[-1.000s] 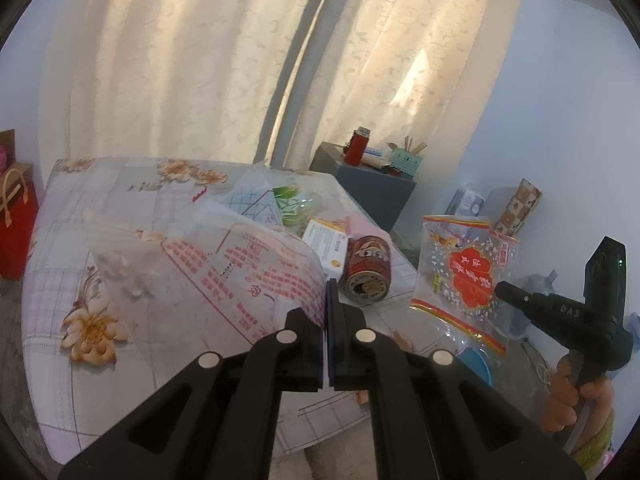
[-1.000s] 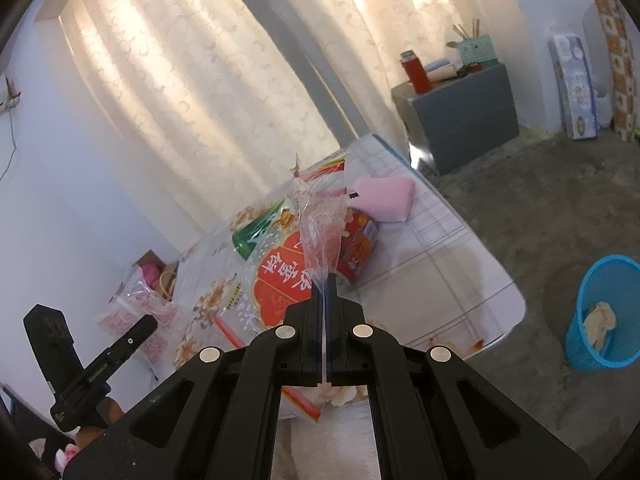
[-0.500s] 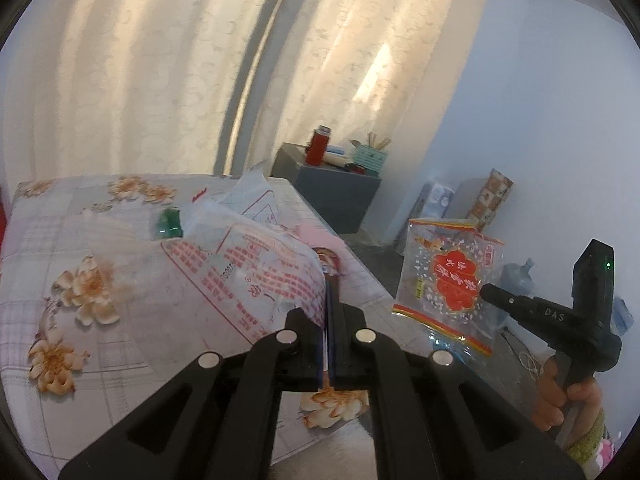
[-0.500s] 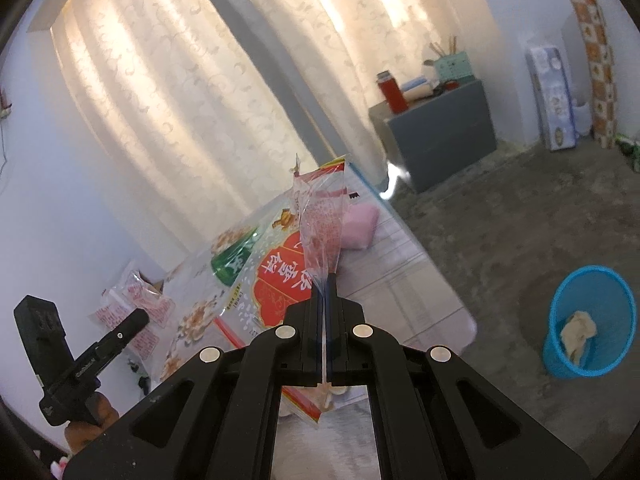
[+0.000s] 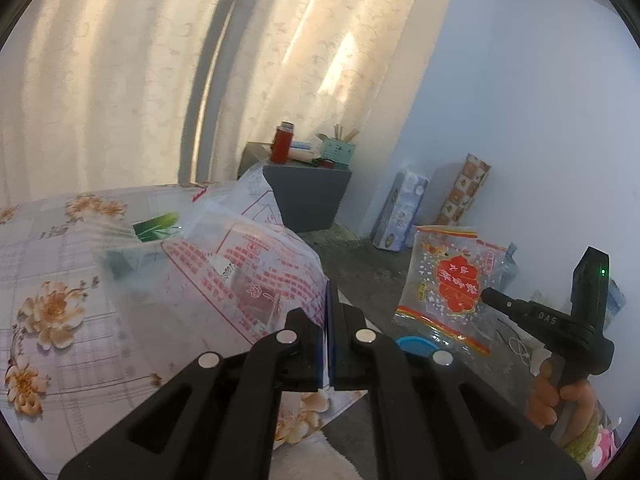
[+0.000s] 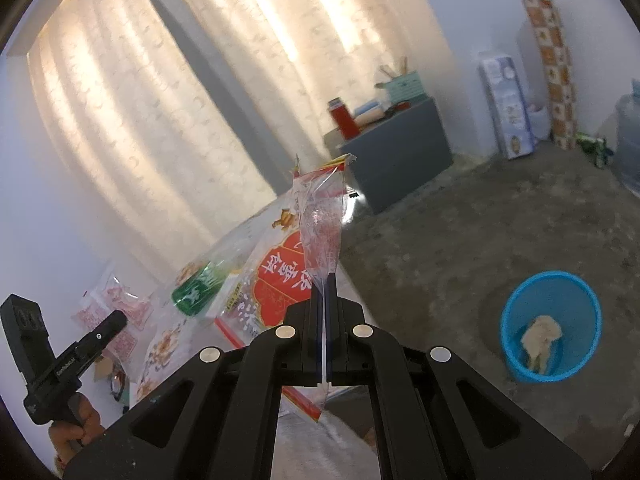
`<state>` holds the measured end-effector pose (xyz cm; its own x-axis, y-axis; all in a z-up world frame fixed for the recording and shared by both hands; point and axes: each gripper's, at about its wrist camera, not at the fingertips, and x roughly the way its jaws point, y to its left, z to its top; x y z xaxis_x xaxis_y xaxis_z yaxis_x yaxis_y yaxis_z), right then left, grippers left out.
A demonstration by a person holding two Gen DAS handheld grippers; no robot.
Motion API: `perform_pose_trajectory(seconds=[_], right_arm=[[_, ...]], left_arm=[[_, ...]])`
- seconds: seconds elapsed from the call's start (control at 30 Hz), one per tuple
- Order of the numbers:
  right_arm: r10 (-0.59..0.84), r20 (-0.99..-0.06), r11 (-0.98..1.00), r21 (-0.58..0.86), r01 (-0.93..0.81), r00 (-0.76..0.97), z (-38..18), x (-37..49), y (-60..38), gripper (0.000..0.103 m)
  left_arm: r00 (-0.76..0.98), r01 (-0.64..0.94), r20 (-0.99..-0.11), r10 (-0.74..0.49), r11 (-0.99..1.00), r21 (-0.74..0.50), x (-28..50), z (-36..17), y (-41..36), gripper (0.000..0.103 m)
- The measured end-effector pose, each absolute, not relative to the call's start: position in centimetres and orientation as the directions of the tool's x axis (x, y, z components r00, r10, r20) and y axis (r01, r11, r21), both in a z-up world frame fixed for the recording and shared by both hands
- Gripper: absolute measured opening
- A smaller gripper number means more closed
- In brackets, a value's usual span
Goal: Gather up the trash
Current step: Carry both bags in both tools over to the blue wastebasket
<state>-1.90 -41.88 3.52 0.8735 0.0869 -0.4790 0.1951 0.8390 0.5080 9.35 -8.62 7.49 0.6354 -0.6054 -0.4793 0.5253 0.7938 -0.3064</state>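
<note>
My left gripper [image 5: 328, 344] is shut on a clear plastic bag with red print [image 5: 224, 276], held up over the flowered table [image 5: 48, 312]. My right gripper [image 6: 325, 344] is shut on a clear snack bag with a red label [image 6: 292, 276]; the same bag shows in the left wrist view [image 5: 452, 284], hanging in the air off the table's right side. The left gripper and its bag also show in the right wrist view [image 6: 116, 308]. A blue trash basket [image 6: 516, 320] stands on the floor at the right with crumpled paper inside.
A green wrapper [image 6: 196, 288] and a small box lie on the table. A grey cabinet [image 6: 400, 156] with a red flask stands by the curtains. Tall boxes [image 6: 508, 104] and a water jug lean at the far wall. The floor is bare concrete.
Both grippers have swung right, away from the table and toward the floor side, each keeping its bag. The blue basket now looks nearer in the right wrist view.
</note>
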Motion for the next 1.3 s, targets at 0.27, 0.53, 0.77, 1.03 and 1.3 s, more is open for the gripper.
perform_pose_trajectory(seconds=[0.27,0.53,0.77,1.03,1.3], right_arm=[[0.027,-0.502,0.802,0.527,0.281,0.864,1.2,-3.9,-46.0,0.0],[-0.04,-0.533,0.758,0.535,0.373,0.845,-1.0,-6.4,-49.9,0.0],[-0.231,-0.53,0.715,0.476,0.512,0.816,-1.2,-10.4,-52.7,0.0],[-0.347,-0.612,0.609,0.429,0.667,0.711,-4.3,-12.7,-56.2,0.0],[-0.347,-0.694,0.542,0.4,0.739,0.631,-9.4,-11.0,-59.6,0.0]], left_arm=[[0.589,0.58,-0.499,-0.636,0.762,-0.286,9.6,7.8,-14.0,0.001],[0.522,0.655,-0.526,-0.671,0.71,-0.256,9.7,7.6,-20.1,0.001],[0.423,0.732,-0.536,-0.731,0.624,-0.274,10.1,6.3,-25.4,0.001],[0.273,0.796,-0.589,-0.761,0.523,-0.306,11.0,3.8,-31.5,0.001],[0.068,0.791,-0.673,-0.737,0.451,-0.414,12.6,-1.5,-39.6,0.001]])
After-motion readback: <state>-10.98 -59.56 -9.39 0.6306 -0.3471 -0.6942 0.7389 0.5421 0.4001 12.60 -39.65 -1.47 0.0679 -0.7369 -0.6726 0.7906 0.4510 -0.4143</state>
